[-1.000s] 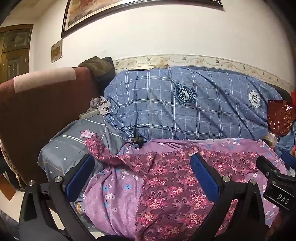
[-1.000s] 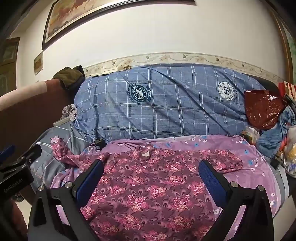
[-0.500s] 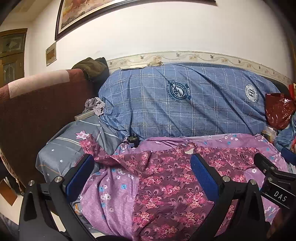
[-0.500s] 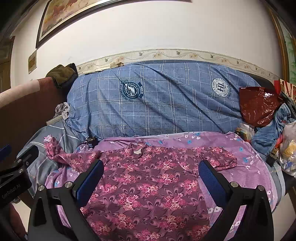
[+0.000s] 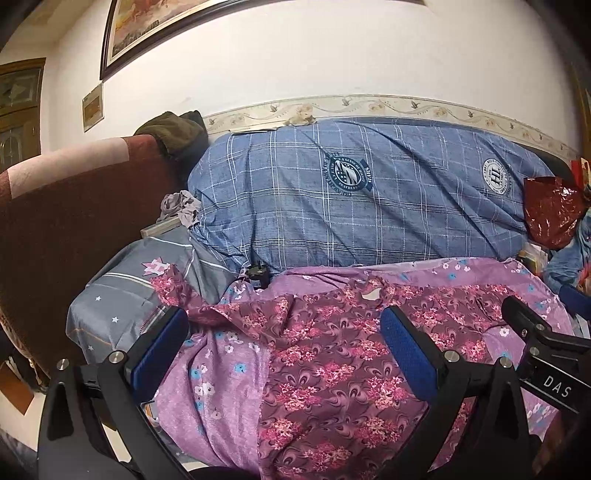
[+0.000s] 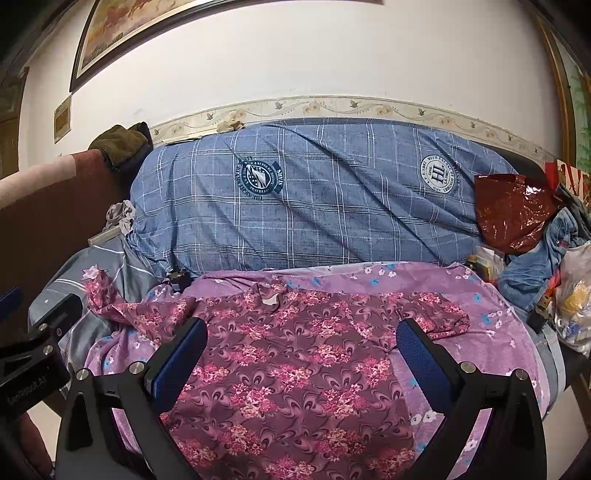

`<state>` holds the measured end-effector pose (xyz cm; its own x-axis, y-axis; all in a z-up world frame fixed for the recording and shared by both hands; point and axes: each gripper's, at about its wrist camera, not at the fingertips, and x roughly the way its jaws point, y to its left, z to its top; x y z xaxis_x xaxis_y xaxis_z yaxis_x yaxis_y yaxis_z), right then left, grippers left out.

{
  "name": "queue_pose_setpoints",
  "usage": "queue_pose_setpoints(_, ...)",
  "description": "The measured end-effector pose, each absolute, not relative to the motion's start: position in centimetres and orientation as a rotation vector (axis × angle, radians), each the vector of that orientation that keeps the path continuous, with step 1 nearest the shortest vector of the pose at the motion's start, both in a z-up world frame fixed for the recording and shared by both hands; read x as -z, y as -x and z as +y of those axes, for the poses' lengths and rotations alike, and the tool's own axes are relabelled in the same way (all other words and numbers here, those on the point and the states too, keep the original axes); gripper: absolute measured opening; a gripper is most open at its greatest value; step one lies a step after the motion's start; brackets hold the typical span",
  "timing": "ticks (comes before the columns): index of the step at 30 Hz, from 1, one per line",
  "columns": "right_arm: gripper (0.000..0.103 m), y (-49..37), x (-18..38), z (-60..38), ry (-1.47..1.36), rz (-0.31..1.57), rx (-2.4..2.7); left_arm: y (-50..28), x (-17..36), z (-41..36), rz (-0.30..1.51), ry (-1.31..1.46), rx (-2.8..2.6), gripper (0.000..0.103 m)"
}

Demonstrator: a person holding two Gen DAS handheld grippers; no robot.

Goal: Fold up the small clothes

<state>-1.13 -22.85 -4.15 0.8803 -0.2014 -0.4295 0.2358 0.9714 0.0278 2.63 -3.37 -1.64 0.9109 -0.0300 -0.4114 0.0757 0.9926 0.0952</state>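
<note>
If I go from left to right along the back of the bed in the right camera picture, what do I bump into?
Green cloth bundle → gray rag → big blue checked pillow → shiny red bag → blue jeans → white plastic bag.

floral shirt [image 6: 295,354]: 1 | blue plaid quilt [image 6: 325,199]: 1 | red bag [image 6: 513,210]: 1 | framed picture [image 6: 110,33]: 1

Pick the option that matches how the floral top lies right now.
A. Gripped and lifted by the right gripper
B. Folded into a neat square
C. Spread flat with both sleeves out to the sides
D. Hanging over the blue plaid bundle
C: the floral top lies spread on the purple sheet, sleeves out, under the open right gripper.
</note>
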Motion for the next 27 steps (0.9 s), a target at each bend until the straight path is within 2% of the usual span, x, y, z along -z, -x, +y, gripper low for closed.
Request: queue_pose_setpoints(27,0.103,0.62,4.71,-22.60,-0.073,0.463,0.234,-2.80,2.35,-4.30,0.443,-0.123,0.074,0.103)
